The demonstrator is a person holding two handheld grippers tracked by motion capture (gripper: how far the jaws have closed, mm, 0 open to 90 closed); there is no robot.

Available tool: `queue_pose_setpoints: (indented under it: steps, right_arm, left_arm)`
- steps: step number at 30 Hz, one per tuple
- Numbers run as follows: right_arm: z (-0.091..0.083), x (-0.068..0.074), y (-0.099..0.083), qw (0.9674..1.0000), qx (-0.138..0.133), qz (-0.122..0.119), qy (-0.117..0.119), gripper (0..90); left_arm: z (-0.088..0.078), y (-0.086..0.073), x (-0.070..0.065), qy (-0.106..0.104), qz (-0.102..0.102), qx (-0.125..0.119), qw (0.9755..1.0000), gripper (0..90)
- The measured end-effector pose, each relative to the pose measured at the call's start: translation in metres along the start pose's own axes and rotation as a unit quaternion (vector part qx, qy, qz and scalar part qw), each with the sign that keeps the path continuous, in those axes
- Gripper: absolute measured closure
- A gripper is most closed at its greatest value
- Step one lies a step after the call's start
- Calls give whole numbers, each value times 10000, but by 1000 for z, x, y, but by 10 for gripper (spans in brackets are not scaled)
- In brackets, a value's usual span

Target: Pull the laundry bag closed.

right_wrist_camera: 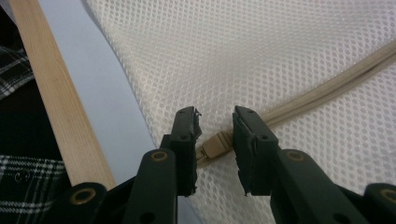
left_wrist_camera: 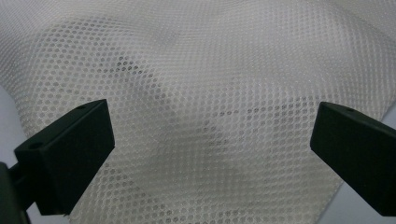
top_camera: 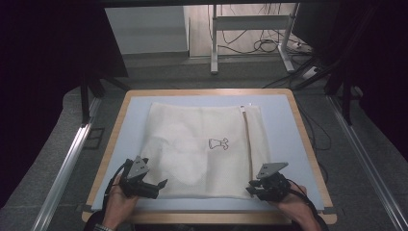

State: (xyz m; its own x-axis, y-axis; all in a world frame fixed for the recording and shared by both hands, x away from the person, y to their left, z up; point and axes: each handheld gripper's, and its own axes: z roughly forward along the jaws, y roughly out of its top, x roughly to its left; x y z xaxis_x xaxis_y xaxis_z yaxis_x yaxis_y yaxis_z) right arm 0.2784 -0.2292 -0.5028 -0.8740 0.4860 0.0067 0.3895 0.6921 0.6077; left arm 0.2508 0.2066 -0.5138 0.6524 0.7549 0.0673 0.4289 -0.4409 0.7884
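We hold the left tongs [left_wrist_camera: 212, 140] spread over the mesh bag [top_camera: 202, 144]; the right tongs [right_wrist_camera: 217, 135] straddle its zipper pull [right_wrist_camera: 214, 148], slightly parted

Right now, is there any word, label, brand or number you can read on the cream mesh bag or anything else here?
No readable text anywhere.
Cream mesh laundry bag: a small dark outline drawing near its middle, a picture, not letters.
Beige zipper pull: no visible marking.
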Motion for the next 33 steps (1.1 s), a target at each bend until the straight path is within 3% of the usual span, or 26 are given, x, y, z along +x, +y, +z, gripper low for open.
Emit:
queue_pose_setpoints:
  steps: [5, 6, 13, 33]
  right_arm:
    - [-6, 2, 1, 9998, -129, -116, -1, 757]
    - [-7, 4, 1, 9997, -97, -192, -83, 778]
    - [-10, 10, 2, 9991, -56, -411, -40, 842]
    - [-5, 15, 3, 9979, 137, -621, -116, 839]
  left_arm:
    - [0, 0, 0, -5, 10, 5, 10000, 0]
    - [0, 0, 0, -5, 4, -4, 10000, 0]
    - [-1, 0, 0, -26, -5, -24, 10000, 0]
    - [0, 1, -1, -71, -10, -6, 10000, 0]
